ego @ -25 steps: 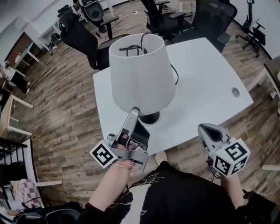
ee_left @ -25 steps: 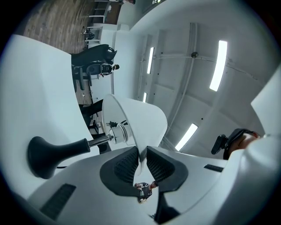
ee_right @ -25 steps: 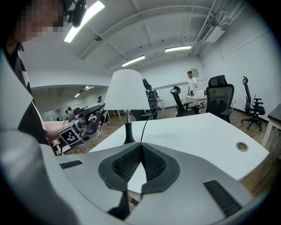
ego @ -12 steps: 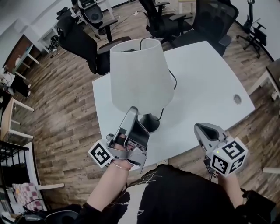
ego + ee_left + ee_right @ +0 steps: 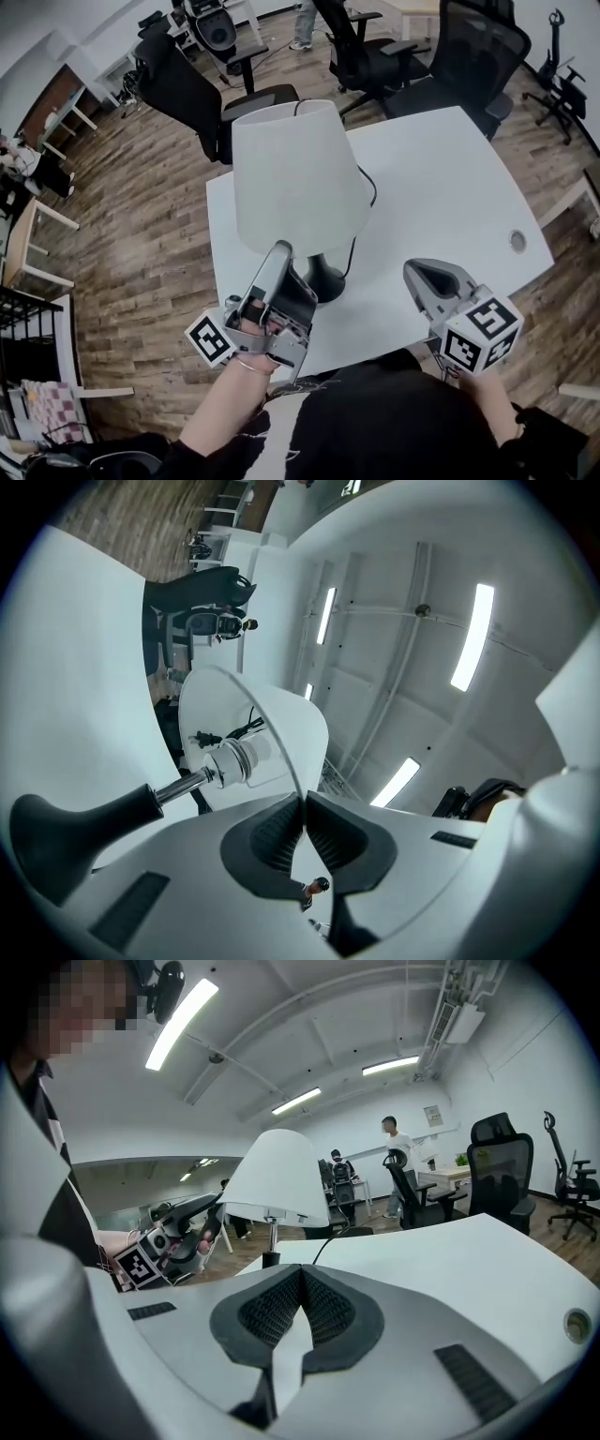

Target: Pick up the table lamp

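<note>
The table lamp has a white conical shade (image 5: 291,178), a black base (image 5: 325,279) and a black cord (image 5: 367,178), and stands near the front edge of the white table (image 5: 450,187). My left gripper (image 5: 278,249) reaches up to the shade's lower rim. In the left gripper view the thin shade wall (image 5: 272,726) runs between the jaws (image 5: 305,806), which are closing and pinch it; the lamp socket (image 5: 234,758) and base (image 5: 70,832) show to the left. My right gripper (image 5: 427,274) hangs over the table's front edge, shut (image 5: 302,1288) and holding nothing.
Black office chairs (image 5: 375,47) stand behind the table and another (image 5: 183,89) at its far left corner. A cable hole (image 5: 518,241) sits at the table's right end. Wood floor (image 5: 141,234) lies to the left. People (image 5: 396,1152) stand far off.
The left jaws have closed onto the shade's rim. The right gripper has moved left and in over the table's front edge. The lamp has shifted slightly in the view.
</note>
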A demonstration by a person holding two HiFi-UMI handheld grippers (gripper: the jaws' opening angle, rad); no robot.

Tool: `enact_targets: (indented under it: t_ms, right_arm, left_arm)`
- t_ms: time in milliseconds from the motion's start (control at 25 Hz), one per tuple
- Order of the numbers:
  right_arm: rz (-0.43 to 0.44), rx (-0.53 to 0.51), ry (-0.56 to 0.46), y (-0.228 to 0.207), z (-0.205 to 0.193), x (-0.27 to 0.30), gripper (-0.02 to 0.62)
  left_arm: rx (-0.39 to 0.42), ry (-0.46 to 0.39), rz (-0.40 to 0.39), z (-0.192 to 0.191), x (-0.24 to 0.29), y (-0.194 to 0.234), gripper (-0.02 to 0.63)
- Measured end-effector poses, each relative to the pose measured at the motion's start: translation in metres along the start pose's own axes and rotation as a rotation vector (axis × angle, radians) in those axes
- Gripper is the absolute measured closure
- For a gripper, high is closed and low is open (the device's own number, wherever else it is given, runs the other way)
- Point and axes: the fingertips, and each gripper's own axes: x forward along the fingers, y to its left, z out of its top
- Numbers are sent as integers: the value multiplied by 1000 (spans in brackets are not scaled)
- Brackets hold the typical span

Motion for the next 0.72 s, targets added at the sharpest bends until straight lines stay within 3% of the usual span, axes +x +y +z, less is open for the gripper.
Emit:
enact_targets:
  t_ms: [440,720]
  right_arm:
    - [330,-12,119,27,6,56,583]
    - [399,17,181,53,-10,87,578]
  left_arm:
    - [89,-144,49,1,5,2,586]
    - [130,-144,117,10,1,0,585]
